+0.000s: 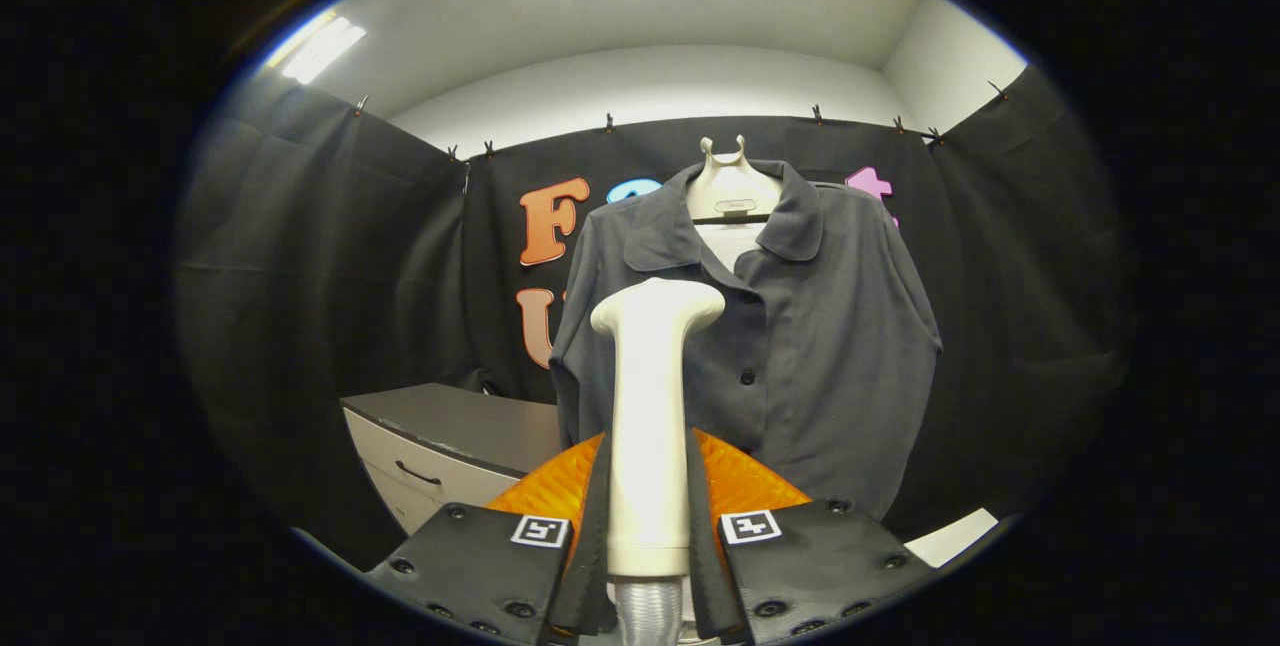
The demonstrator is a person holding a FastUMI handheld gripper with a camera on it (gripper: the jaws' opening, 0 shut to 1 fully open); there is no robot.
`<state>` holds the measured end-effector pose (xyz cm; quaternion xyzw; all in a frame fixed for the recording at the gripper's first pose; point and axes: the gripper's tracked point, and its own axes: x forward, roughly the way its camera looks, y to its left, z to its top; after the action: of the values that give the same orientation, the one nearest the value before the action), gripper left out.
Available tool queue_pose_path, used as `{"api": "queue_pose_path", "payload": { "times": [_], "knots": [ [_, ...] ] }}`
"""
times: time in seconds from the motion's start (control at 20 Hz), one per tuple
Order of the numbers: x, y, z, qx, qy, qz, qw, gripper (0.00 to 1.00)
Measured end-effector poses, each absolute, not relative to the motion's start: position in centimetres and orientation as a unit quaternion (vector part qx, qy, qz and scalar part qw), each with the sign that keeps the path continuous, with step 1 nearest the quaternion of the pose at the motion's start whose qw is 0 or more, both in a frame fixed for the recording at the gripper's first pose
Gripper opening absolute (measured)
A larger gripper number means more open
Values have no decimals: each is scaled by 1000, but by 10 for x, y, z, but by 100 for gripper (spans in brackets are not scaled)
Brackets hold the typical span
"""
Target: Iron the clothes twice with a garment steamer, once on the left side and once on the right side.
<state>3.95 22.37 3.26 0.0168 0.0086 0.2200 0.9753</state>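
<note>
The garment steamer (650,416) stands upright between the two fingers of the gripper (648,496), its pale handle rising from the gap and ending in a wider, rounded head that tips slightly to one side; a ribbed grey hose (648,611) leaves the bottom of the handle below the fingers. Both fingers press against the sides of the handle, so the gripper is closed down to the handle's width and has hold of the steamer. Beyond the steamer head hangs the grey shirt (800,346), buttoned down the front with dark buttons, collar open, sleeves falling at both sides, its hem reaching down behind the fingers. The steamer head sits in front of the shirt's chest, to the side of the button line; whether it touches the cloth cannot be told. The shirt hangs on a pale hanger (732,188) with a two-pronged top, in front of the black cloth wall (330,276) of the booth. Lower down, beside the shirt's sleeve, stands a cabinet (440,446) with a grey top and a light drawer front bearing a dark handle. Above the cloth are a white wall and ceiling with lit panels (320,48)
</note>
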Motion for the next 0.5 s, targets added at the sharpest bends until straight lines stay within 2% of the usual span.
{"api": "queue_pose_path", "payload": {
  "times": [0.5],
  "knots": [
    [72, 250, 26, 24, 9, 200, 979, 41]
  ]
}}
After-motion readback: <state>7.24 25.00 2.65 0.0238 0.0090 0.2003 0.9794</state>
